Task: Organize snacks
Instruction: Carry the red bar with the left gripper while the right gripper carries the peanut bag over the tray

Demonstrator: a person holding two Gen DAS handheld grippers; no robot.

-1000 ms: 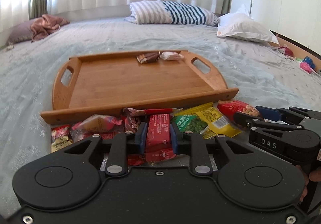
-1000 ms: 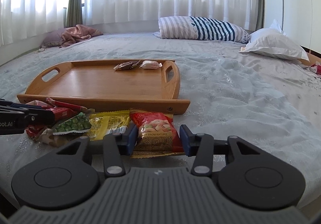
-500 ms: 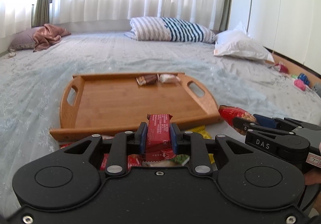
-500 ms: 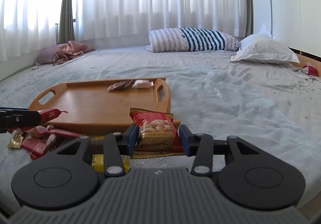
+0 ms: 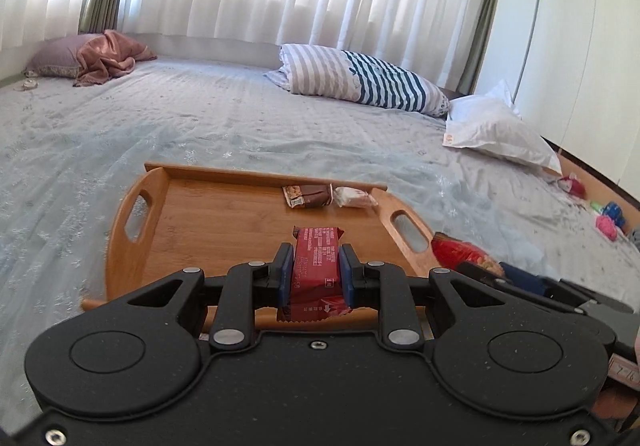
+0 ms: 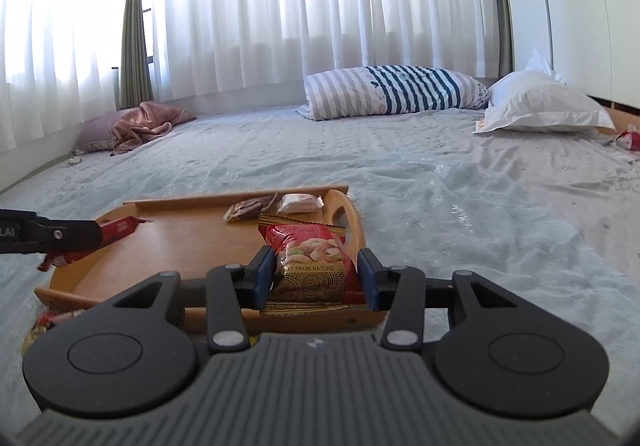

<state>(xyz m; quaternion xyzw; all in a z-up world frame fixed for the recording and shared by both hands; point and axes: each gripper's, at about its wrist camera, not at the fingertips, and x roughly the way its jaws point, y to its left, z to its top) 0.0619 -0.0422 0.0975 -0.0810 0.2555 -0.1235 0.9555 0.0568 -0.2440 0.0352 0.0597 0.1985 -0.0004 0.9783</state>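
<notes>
Bed [image 5: 240,126] with pale quilted cover; wooden tray [image 5: 224,222] rests on it, long axis left-right in view, cut-out handles at short ends. Right gripper [image 6: 316,272] clenched on nut packet [image 6: 310,262], red and gold, upright, top edge pointing away, above tray's right end. Left gripper [image 5: 316,272] clenched on red bar [image 5: 318,266], long axis along fingers, far end pointing toward tray's back rail, above tray's near edge. Brown wrapped bar [image 5: 308,197] and white wrapped sweet [image 5: 354,198] lie side by side, touching, against back rail, long axes along it.
</notes>
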